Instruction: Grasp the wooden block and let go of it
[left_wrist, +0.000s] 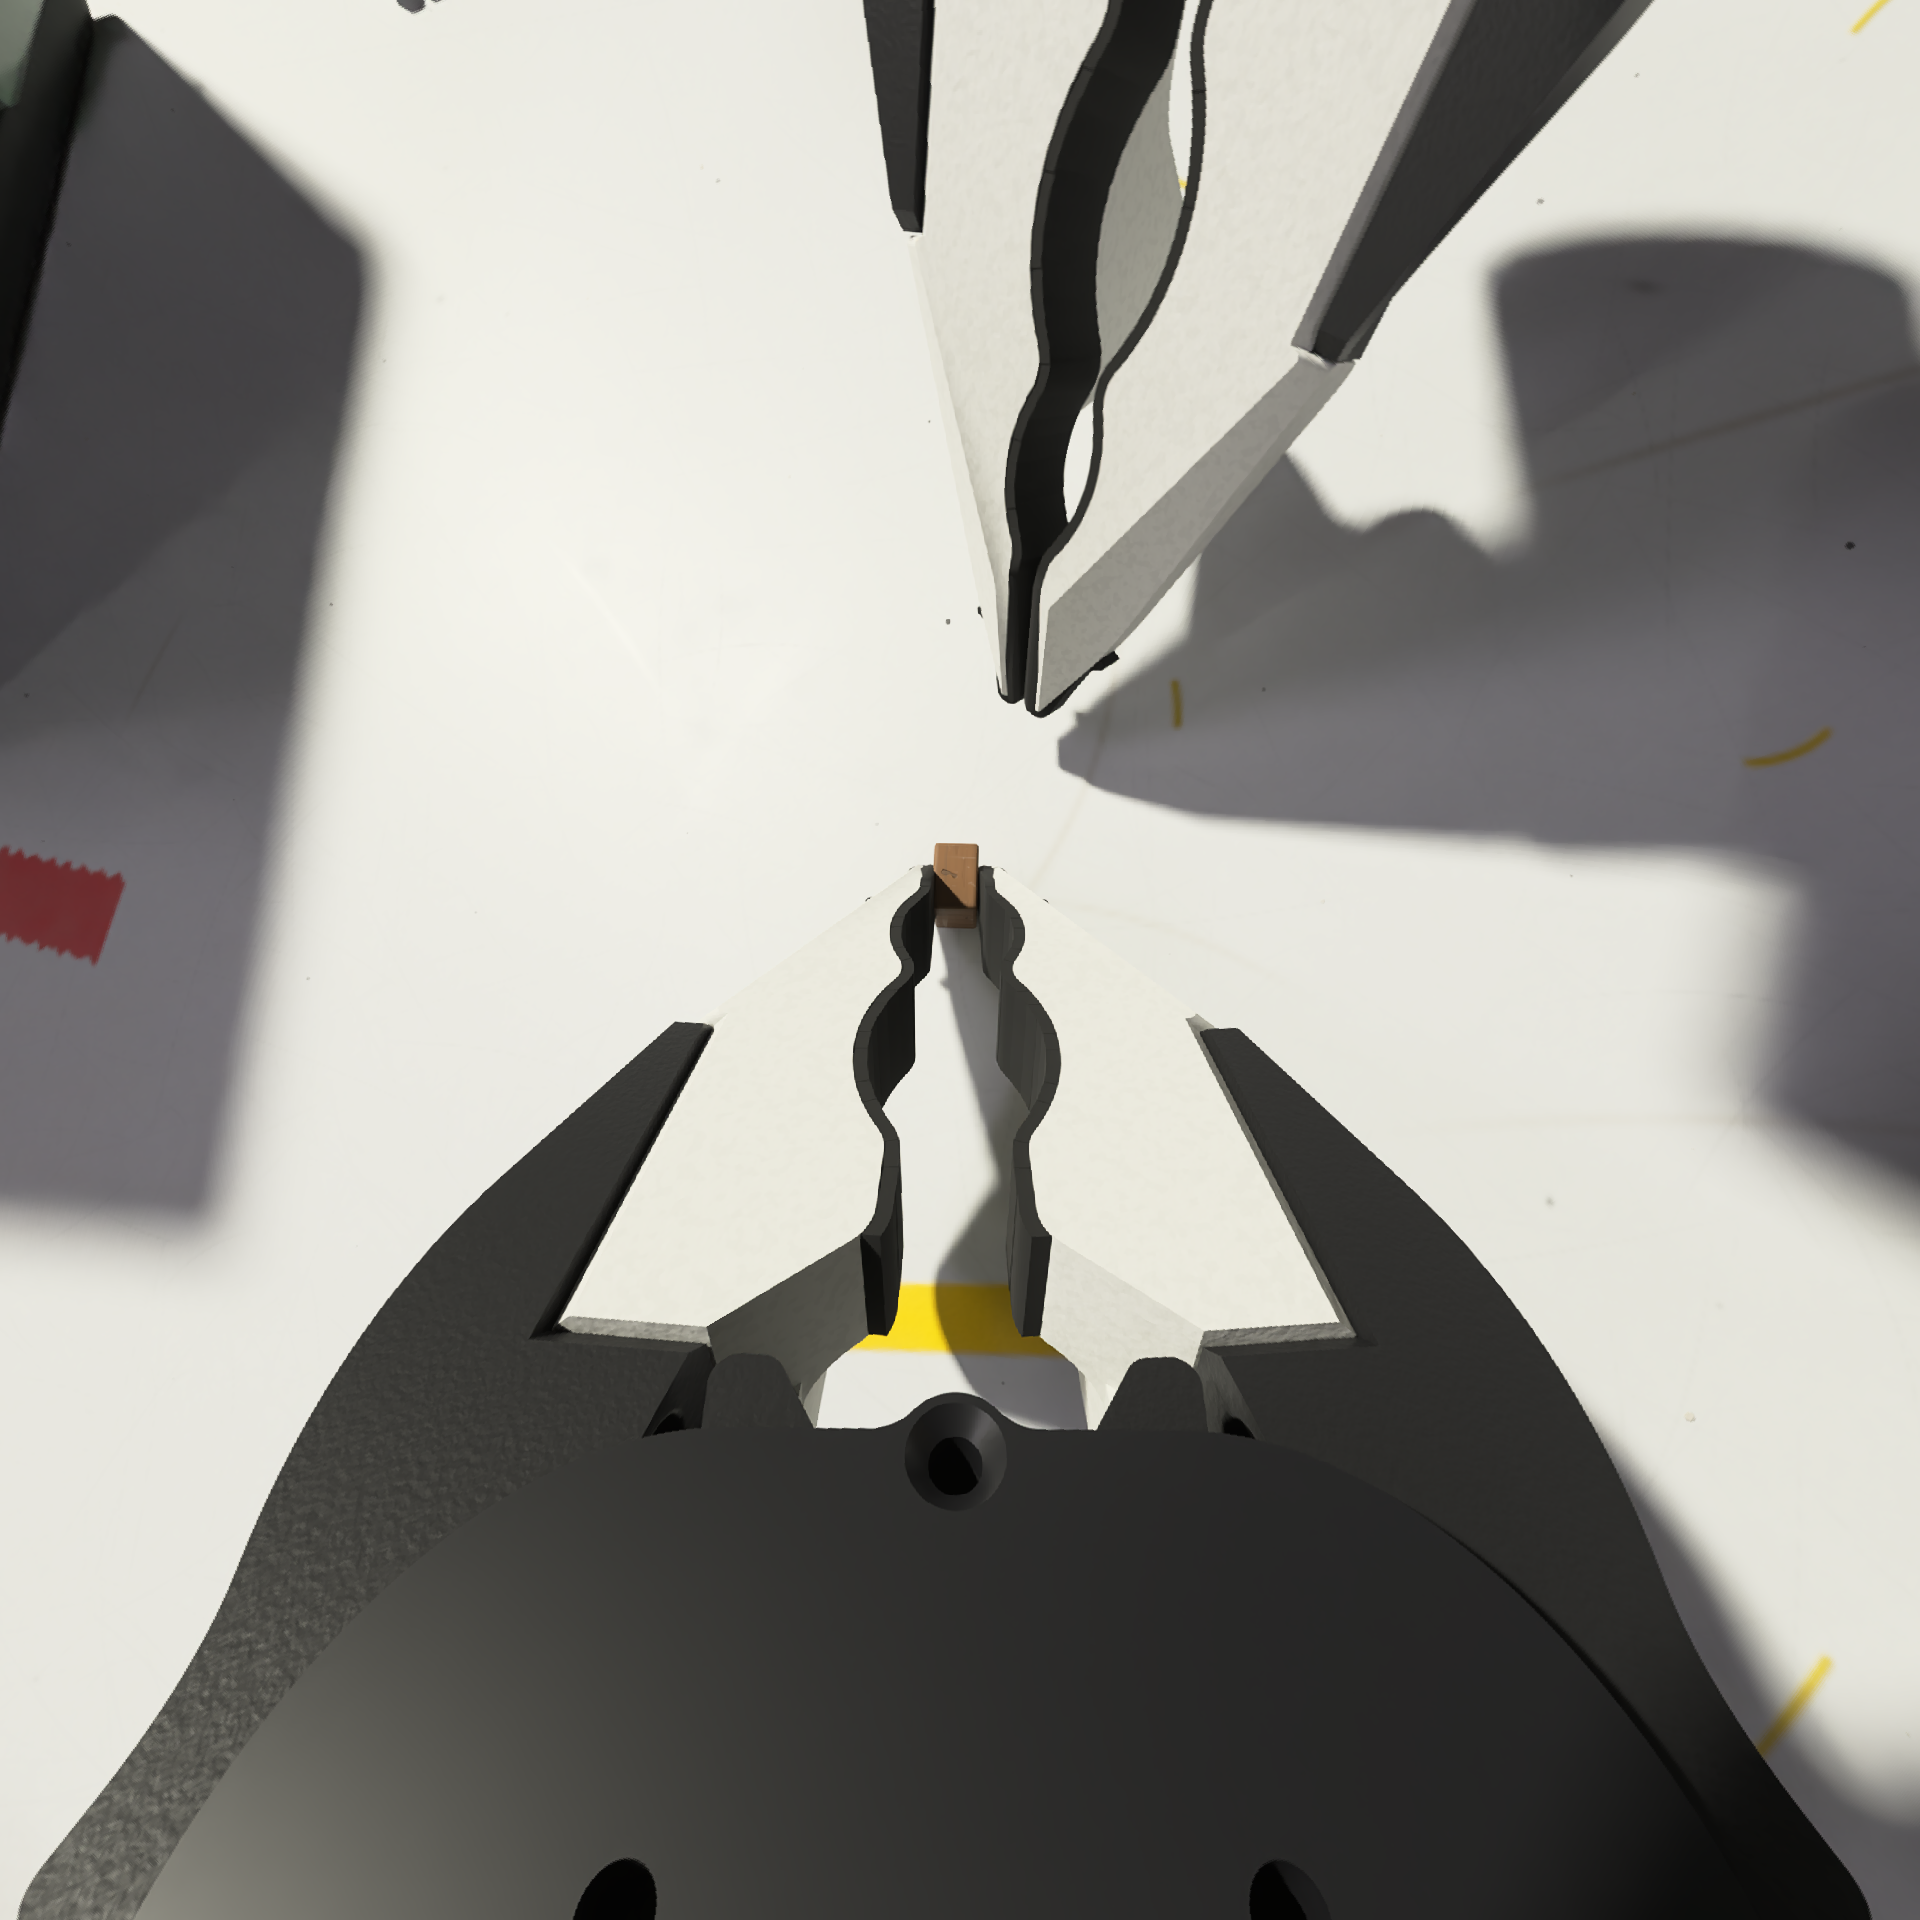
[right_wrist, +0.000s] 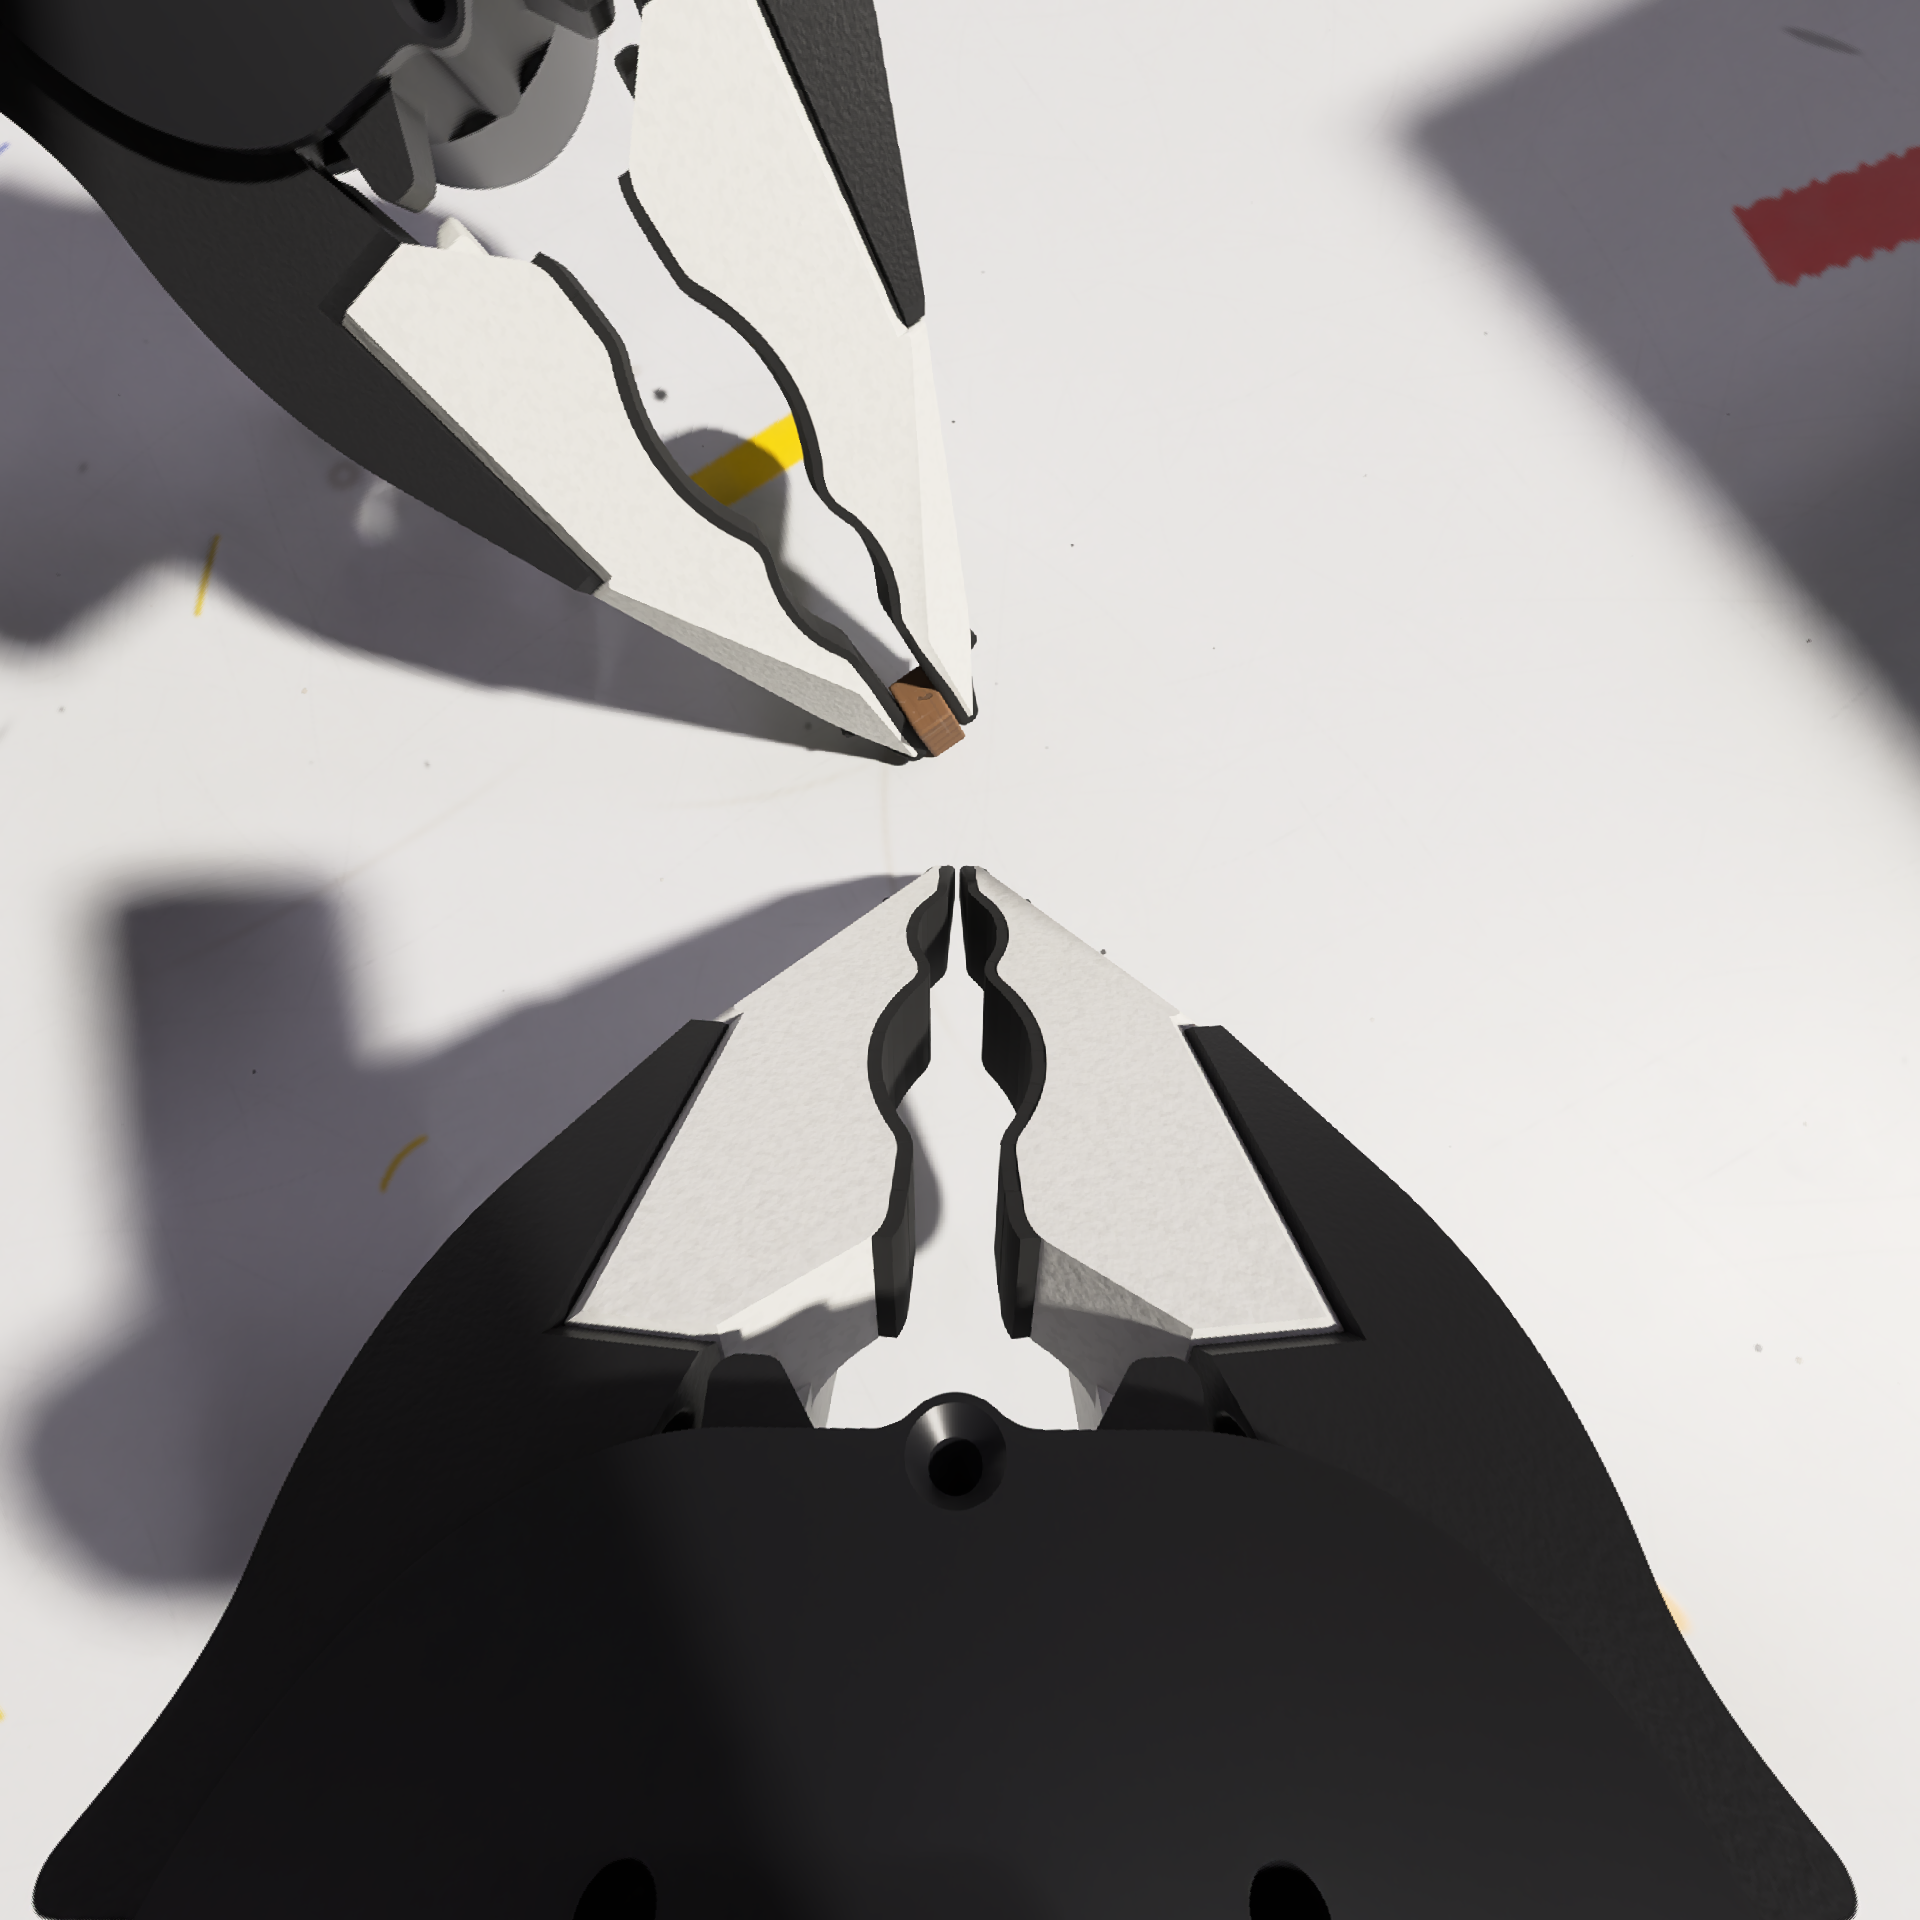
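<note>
A small brown wooden block (left_wrist: 955, 883) sits between the tips of my left gripper (left_wrist: 955, 881), which is shut on it just above the white table. The block (right_wrist: 928, 719) also shows in the right wrist view, pinched at the tips of the left gripper (right_wrist: 933, 724). My right gripper (right_wrist: 956, 875) is shut and empty, its tips close together, a short way from the block. In the left wrist view the right gripper (left_wrist: 1018, 701) hangs opposite, tips pointing toward the block.
The white table (left_wrist: 623, 623) carries a yellow tape strip (left_wrist: 951, 1317), a red tape piece (left_wrist: 57, 904) at the left, also in the right wrist view (right_wrist: 1834, 223), and thin yellow marks (left_wrist: 1787, 746). A dark box edge (left_wrist: 31, 260) stands at far left.
</note>
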